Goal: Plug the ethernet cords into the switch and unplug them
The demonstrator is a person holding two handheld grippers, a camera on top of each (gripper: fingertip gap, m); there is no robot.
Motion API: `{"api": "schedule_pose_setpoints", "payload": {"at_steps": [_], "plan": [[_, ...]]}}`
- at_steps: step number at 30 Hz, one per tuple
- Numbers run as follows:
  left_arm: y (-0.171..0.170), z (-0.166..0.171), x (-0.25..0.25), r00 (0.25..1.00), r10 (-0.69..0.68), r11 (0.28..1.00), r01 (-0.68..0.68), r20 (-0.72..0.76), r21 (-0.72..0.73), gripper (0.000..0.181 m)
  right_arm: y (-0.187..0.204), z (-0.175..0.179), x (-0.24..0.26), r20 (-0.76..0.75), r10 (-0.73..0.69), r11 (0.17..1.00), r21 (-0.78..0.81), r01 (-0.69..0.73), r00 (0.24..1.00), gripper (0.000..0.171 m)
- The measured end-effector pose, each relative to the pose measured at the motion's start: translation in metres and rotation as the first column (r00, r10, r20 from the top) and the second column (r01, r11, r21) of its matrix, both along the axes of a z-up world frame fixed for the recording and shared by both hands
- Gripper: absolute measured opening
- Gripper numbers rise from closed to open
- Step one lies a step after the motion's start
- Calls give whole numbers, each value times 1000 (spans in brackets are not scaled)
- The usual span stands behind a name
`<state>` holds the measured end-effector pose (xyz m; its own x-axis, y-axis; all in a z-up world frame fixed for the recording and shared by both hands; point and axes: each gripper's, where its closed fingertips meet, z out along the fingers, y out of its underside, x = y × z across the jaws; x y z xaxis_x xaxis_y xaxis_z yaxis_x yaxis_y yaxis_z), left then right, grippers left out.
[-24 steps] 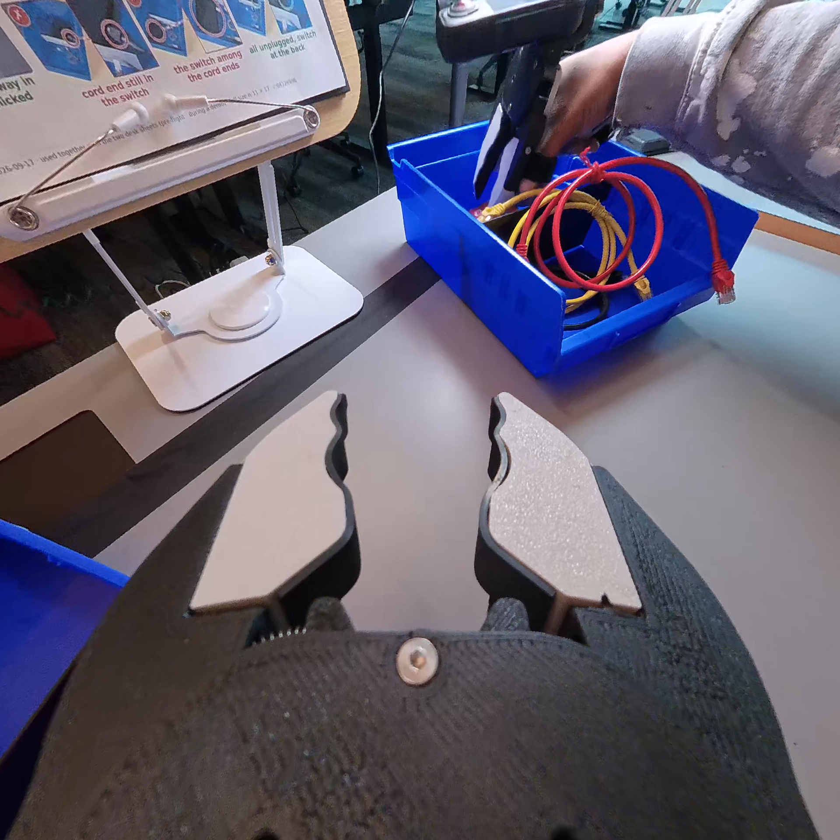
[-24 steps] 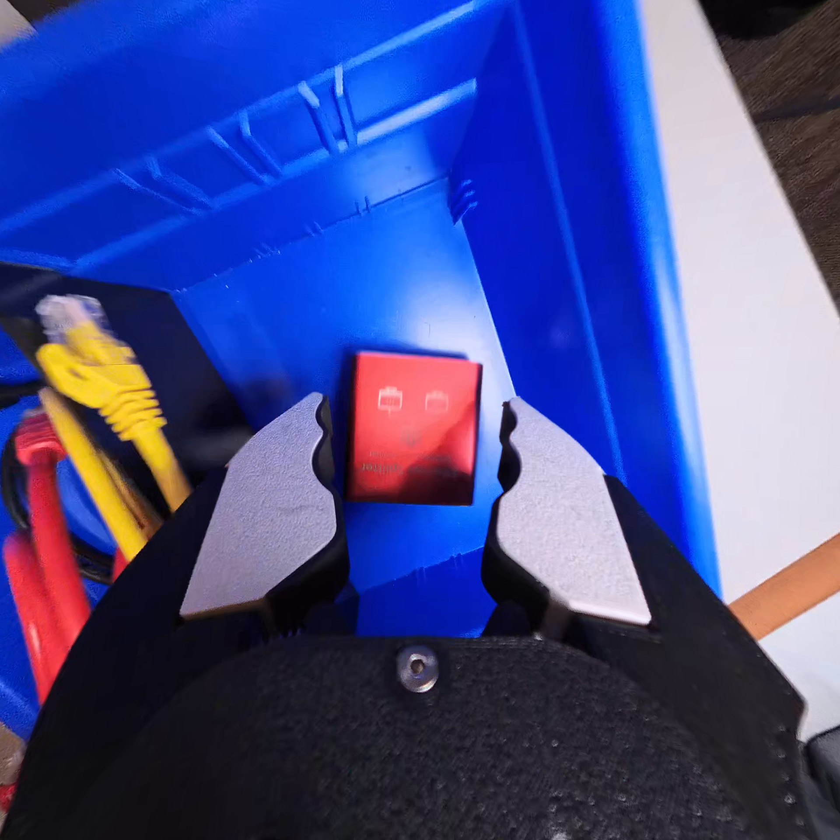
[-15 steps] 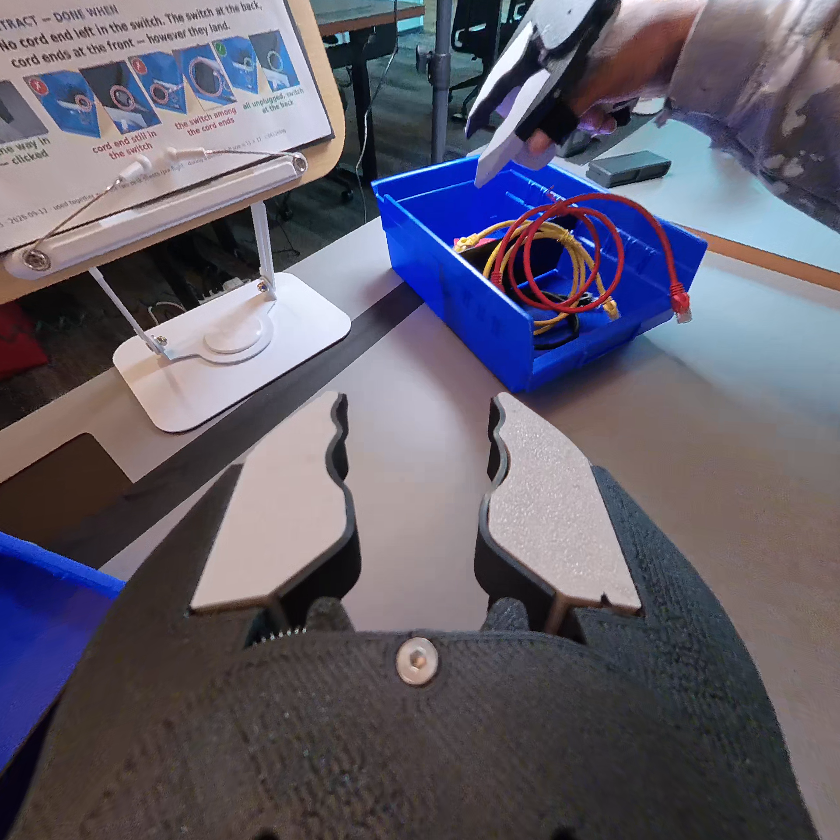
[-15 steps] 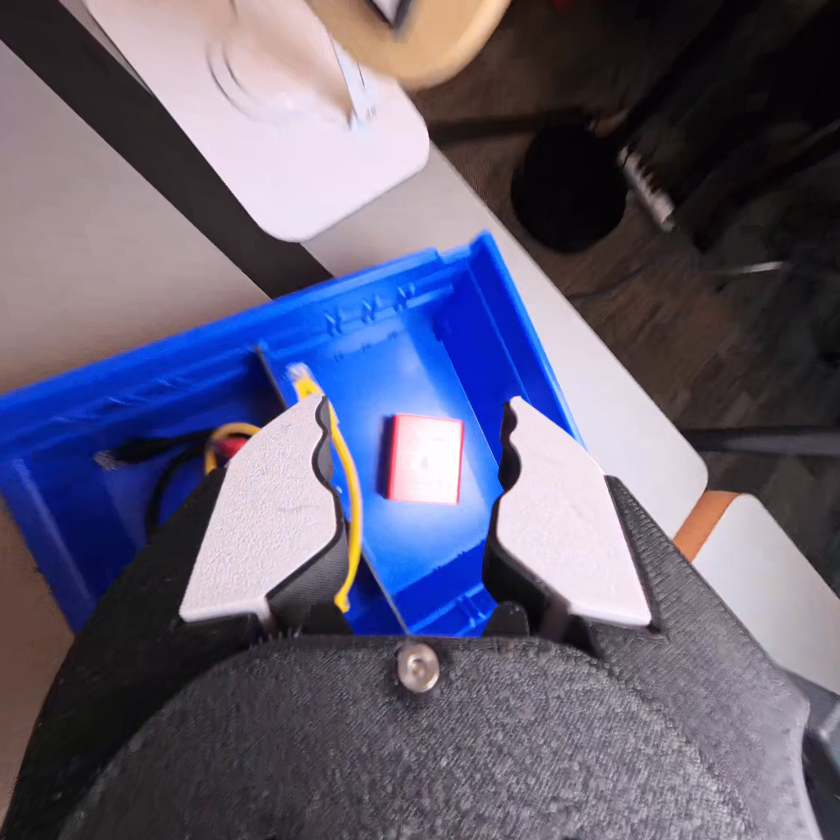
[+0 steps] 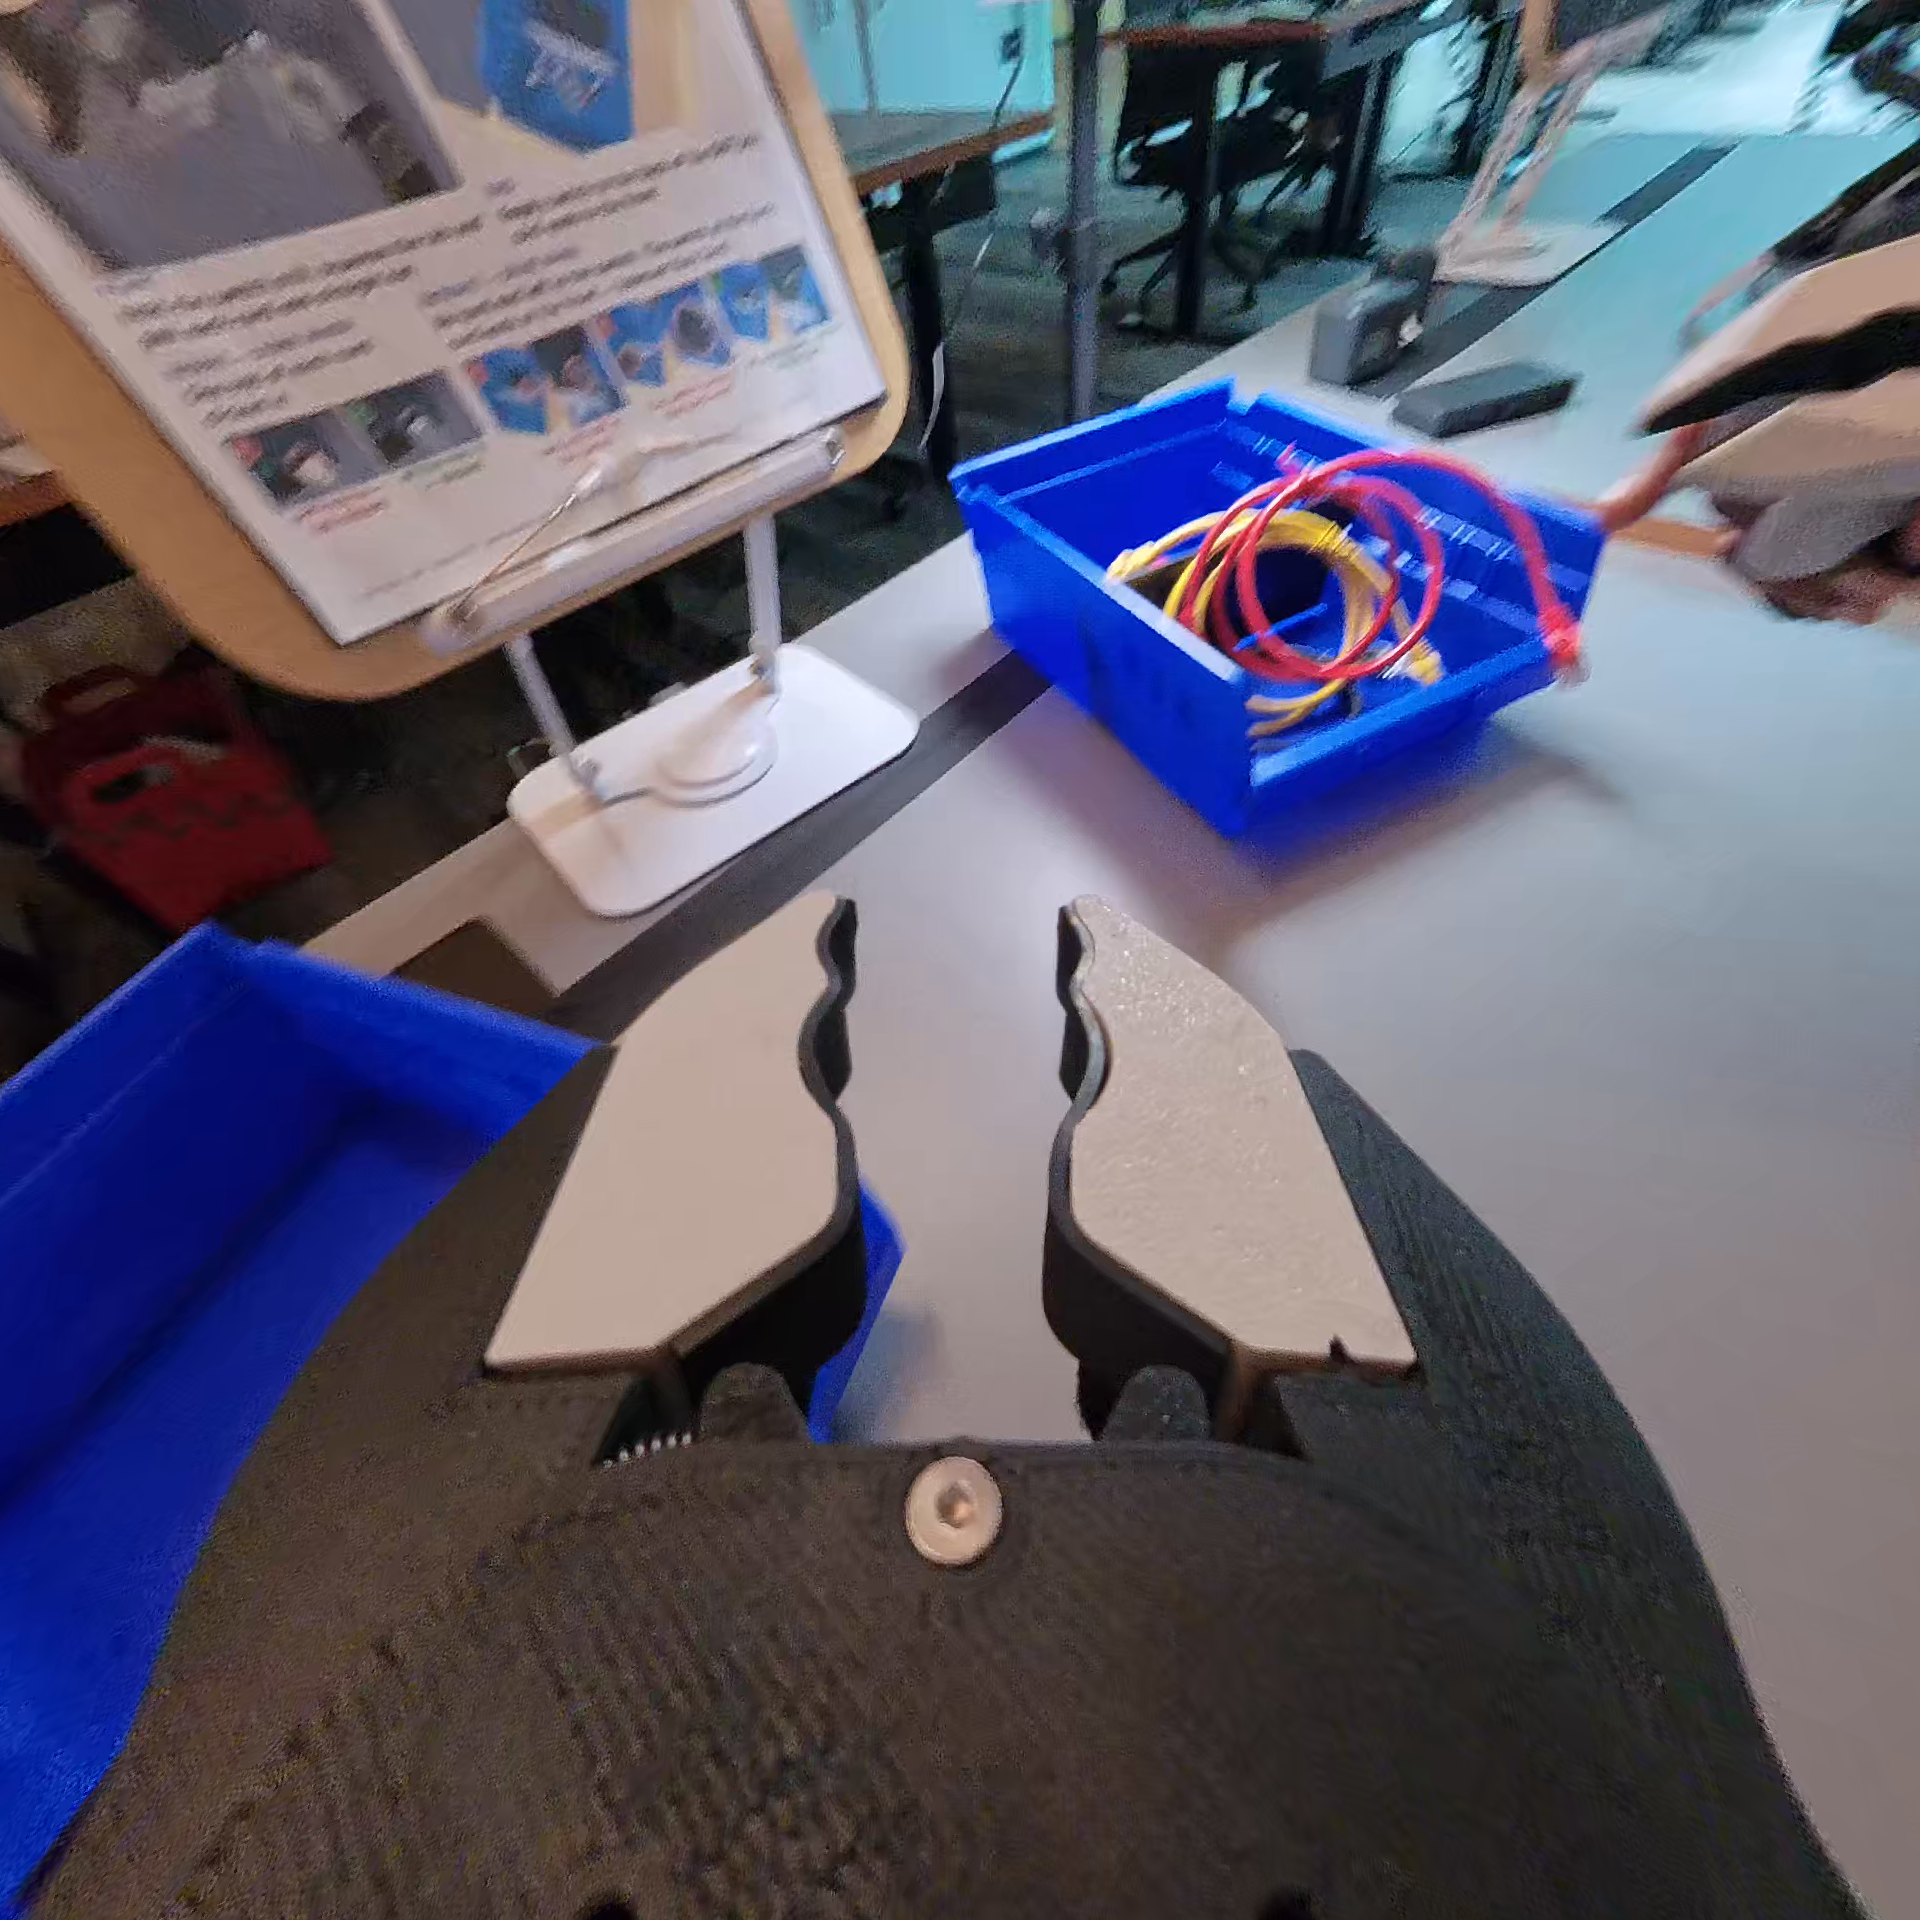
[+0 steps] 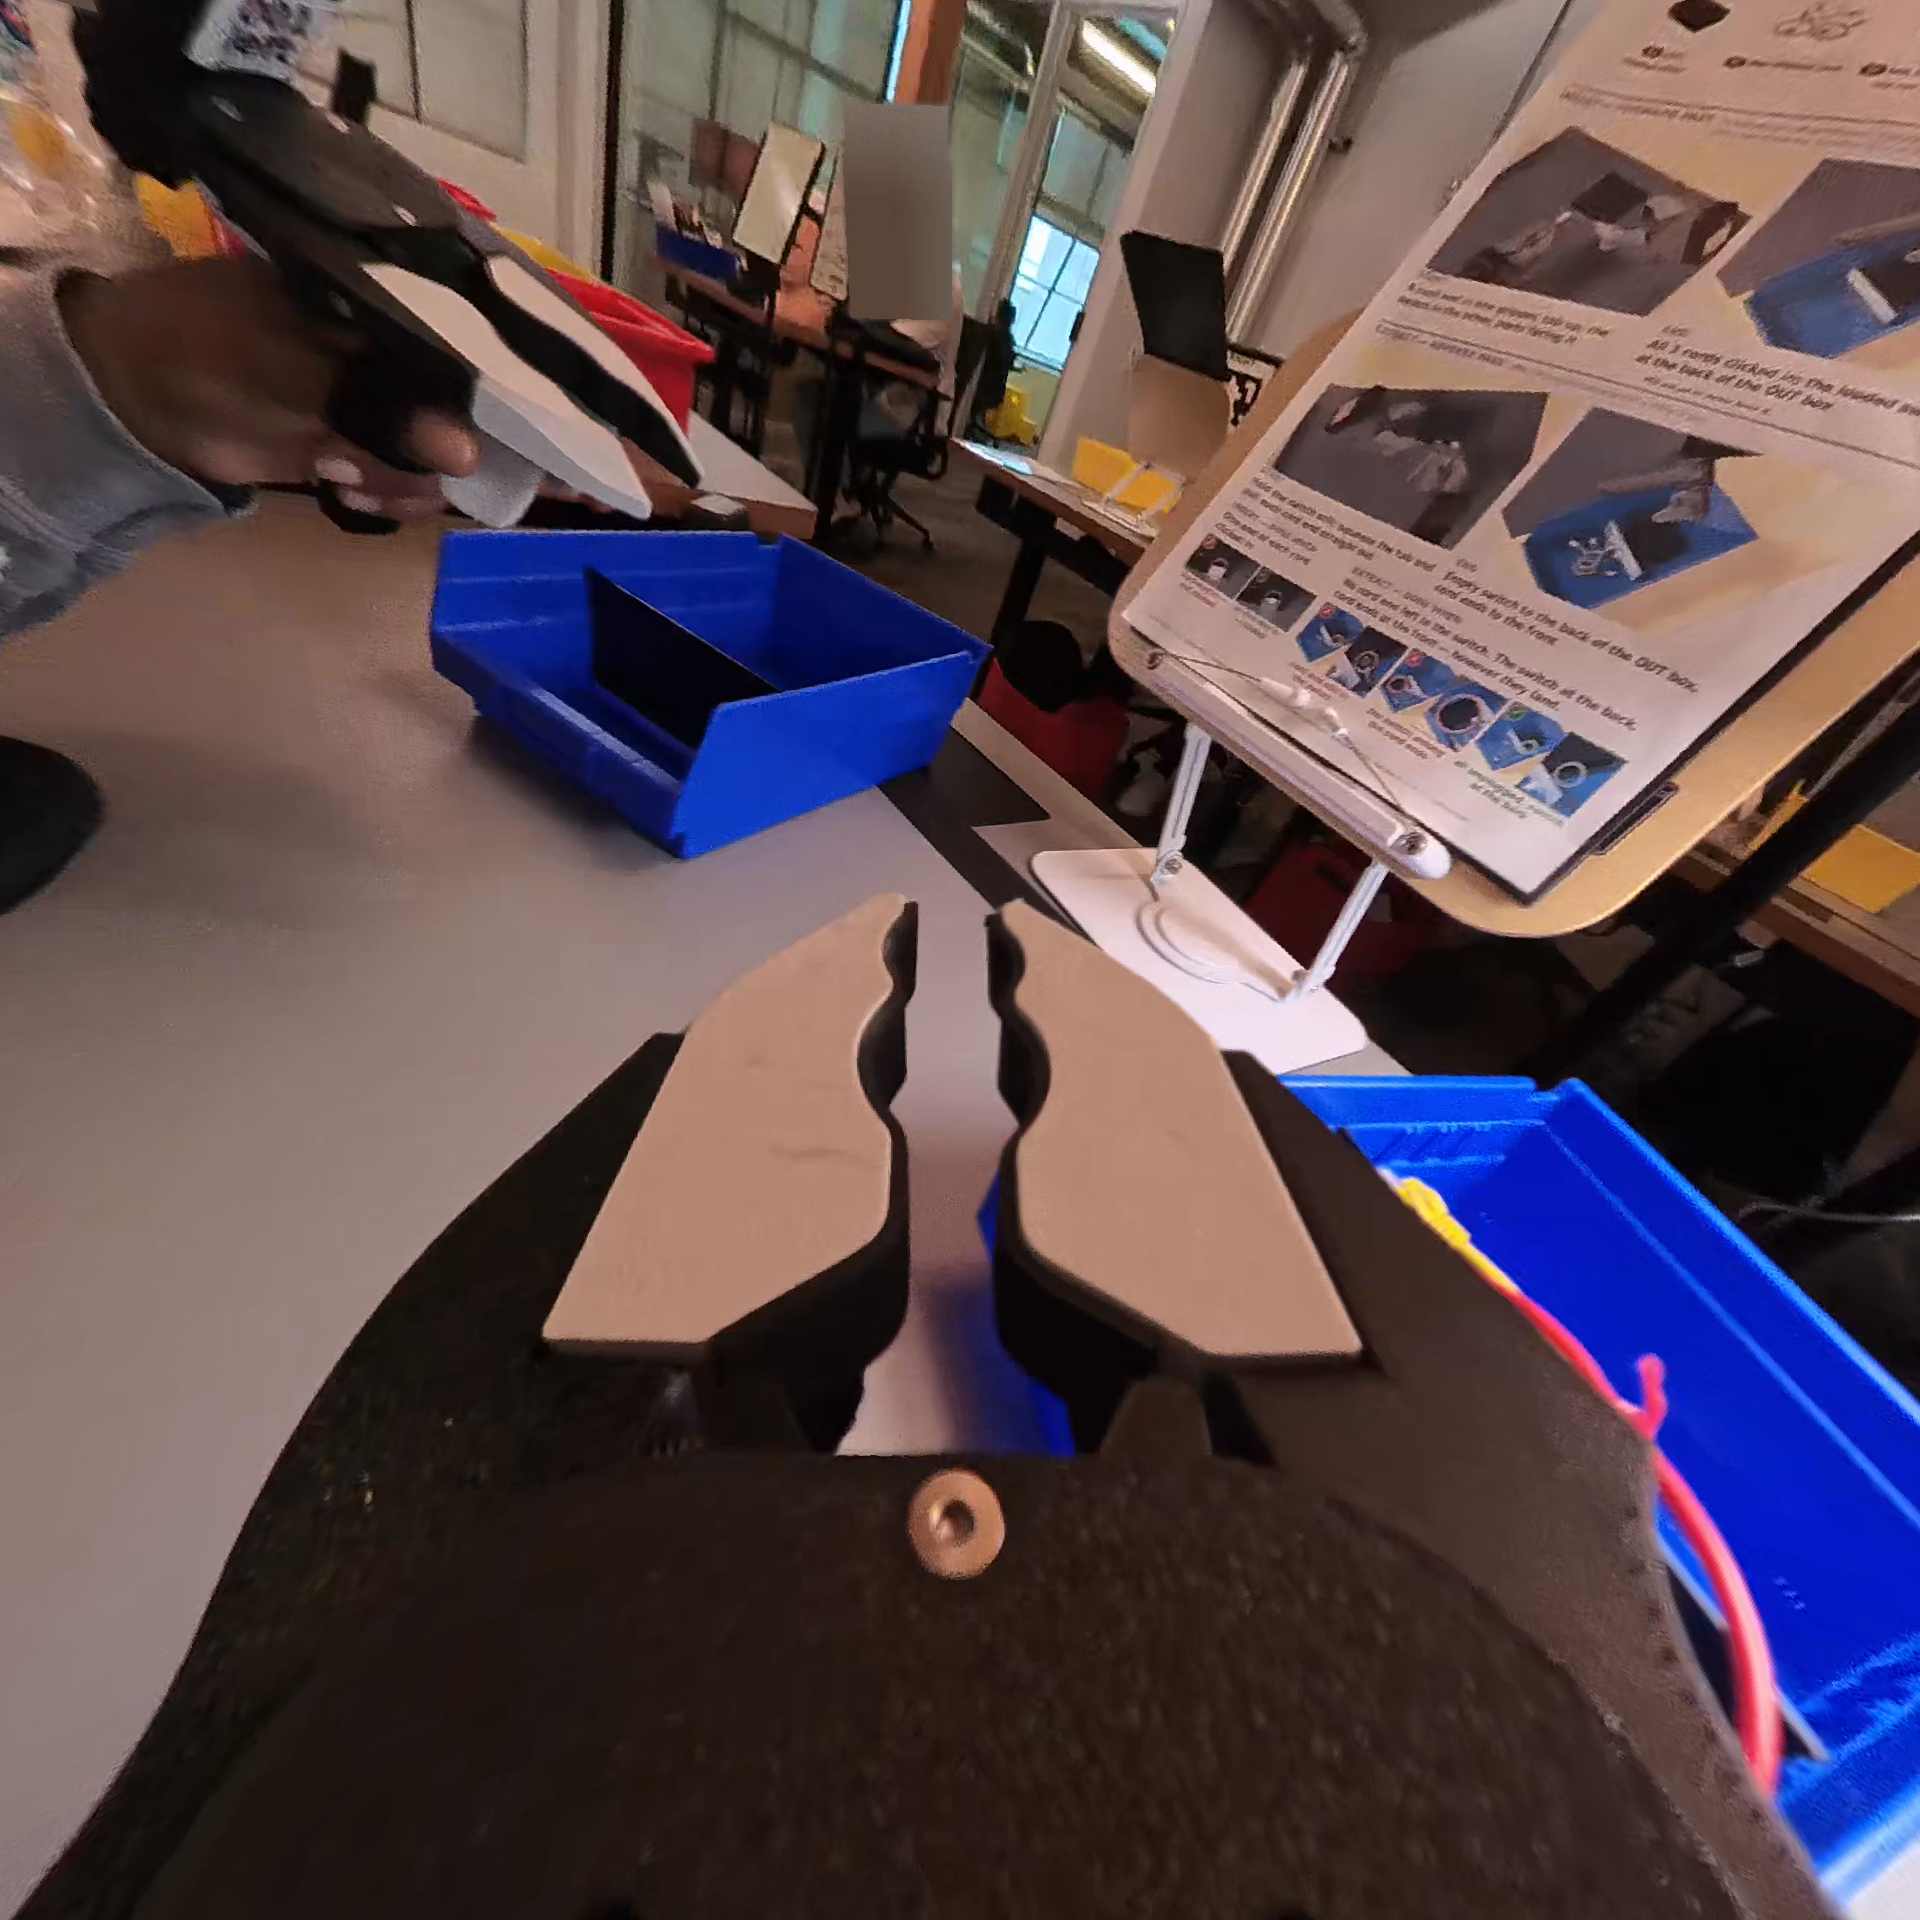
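Left hand-held gripper [image 5: 956, 940] held above the worktop [image 5: 1455, 1039], fingers spread wide, nothing between them. Right hand-held gripper [image 6: 951, 935] narrowed to a slim gap, also holding nothing. Two blue bins: one [image 5: 1122, 644] toward the worktop's far edge holds the coiled ethernet cords, one red cord [image 5: 1320, 582] and one yellow cord [image 5: 1299, 540] countable; red plug hangs over the rim. Second bin [image 6: 810, 717], one divider inside, no contents visible. One instruction board on a white stand [image 5: 717, 769] between the bins at the far edge. Switch not visible.
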<state>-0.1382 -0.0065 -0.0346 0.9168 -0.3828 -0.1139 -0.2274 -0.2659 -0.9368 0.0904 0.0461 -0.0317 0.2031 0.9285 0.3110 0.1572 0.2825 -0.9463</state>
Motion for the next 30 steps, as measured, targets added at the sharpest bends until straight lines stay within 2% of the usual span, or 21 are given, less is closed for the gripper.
{"api": "schedule_pose_setpoints", "payload": {"at_steps": [2,7,9,12,15,17,20,23,26,28,30], "plan": [[-14,-19,-23,998,48,999,-49,-37,-14,28,-9,-12,8,-18,-8,1000,-13,8,1000,0],[-45,-77,-75,987,148,981,-155,-67,-114,1,3,-51,20,68,-100,995,-19,101,993,0],[-53,-98,-93,978,181,970,-196,-106,-146,0,17,-66,25,137,-159,986,-19,163,978,0],[-64,-127,-118,944,208,948,-259,-255,-186,0,40,-91,36,279,-266,961,4,276,923,15],[-69,-142,-132,910,191,936,-282,-367,-212,0,58,-107,47,387,-368,929,123,349,845,25],[-69,-144,-137,882,170,937,-282,-439,-203,6,67,-117,51,452,-415,909,179,376,790,41],[-63,-142,-139,855,152,939,-281,-496,-198,15,73,-130,49,536,-406,913,195,359,740,50],[-58,-141,-131,873,107,938,-247,-476,-243,27,80,-147,51,640,-392,917,214,337,661,54],[-59,-154,-127,900,48,893,-233,-434,-385,53,87,-165,53,739,-357,926,201,319,571,59],[-59,-162,-129,878,19,873,-248,-479,-420,69,91,-174,52,782,-331,934,190,304,529,59],[-59,-171,-129,853,-12,848,-268,-523,-456,74,95,-182,52,819,-321,937,201,285,476,55]]}}
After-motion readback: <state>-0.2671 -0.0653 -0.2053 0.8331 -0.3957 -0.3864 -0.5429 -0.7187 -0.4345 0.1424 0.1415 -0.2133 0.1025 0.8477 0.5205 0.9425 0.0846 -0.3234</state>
